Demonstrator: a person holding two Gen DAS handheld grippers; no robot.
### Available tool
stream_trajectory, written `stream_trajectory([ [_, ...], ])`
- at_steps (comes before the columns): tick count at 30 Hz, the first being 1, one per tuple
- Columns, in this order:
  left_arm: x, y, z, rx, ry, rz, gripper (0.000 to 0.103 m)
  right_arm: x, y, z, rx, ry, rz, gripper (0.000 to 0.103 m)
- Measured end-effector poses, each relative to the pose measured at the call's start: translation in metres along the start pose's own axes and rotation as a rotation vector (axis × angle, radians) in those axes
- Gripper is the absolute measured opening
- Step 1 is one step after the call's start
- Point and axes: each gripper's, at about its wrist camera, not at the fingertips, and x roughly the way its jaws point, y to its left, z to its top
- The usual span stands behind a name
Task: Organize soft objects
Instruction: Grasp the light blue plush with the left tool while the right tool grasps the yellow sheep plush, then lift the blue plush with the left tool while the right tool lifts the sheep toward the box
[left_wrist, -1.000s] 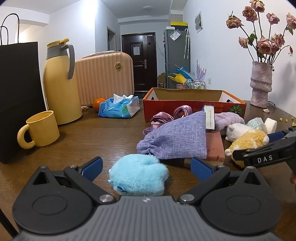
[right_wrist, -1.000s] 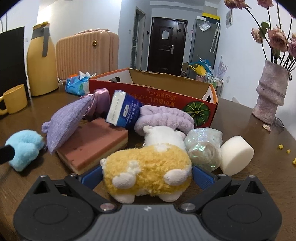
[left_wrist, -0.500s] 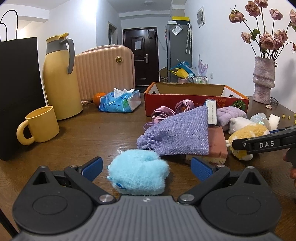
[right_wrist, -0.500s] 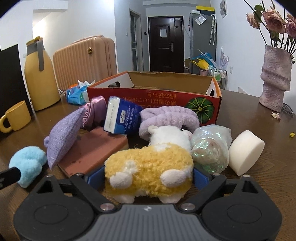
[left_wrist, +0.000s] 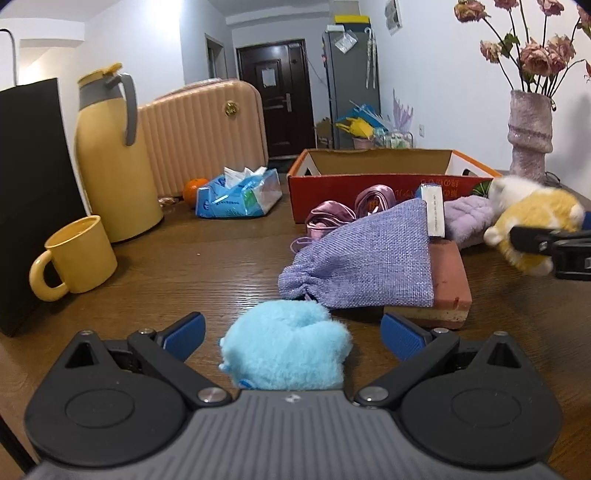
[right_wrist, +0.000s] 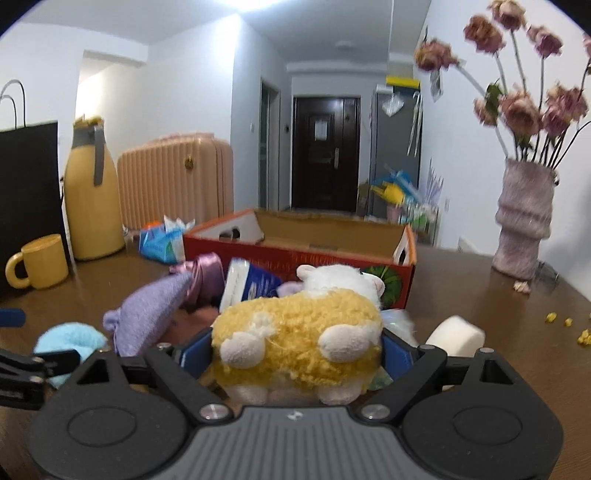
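- The yellow plush sheep is gripped in the right tool, whose jaws have just been closing; its fleece could slip.
- The blue plush is straddled, ungripped, by the wide left tool; the red box at twelve o'clock could be missed.

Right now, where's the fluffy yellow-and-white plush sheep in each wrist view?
Left wrist: fluffy yellow-and-white plush sheep at the far right edge, blurred, held off the table by the right gripper.
Right wrist: sheep bottom centre, pinched between the blue pads.
Shared landmark: red cardboard box, behind the sheep in both views.
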Motion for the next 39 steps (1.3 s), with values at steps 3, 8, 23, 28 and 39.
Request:
stream_trajectory([
  [3, 0.011, -0.001, 0.006, 0.003, 0.036, -0.001, 0.103, -0.011, -0.003, 0.002, 0.012, -0.047, -0.007, 0.091],
  [8, 0.029, -0.003, 0.007, 0.002, 0.09, 0.017, 0.103, -0.02, -0.01, 0.003, 0.036, -0.081, -0.026, 0.091],
  [23, 0.052, 0.003, 0.0, -0.043, 0.186, -0.012, 0.099, -0.02, -0.011, 0.002, 0.05, -0.077, -0.031, 0.091],
  [28, 0.051, 0.006, 0.0, -0.069, 0.179, -0.048, 0.082, -0.019, -0.011, 0.001, 0.051, -0.072, -0.033, 0.091],
  [39, 0.044, 0.01, 0.0, -0.104, 0.147, -0.069, 0.079, -0.021, -0.01, -0.001, 0.058, -0.074, -0.046, 0.091],
])
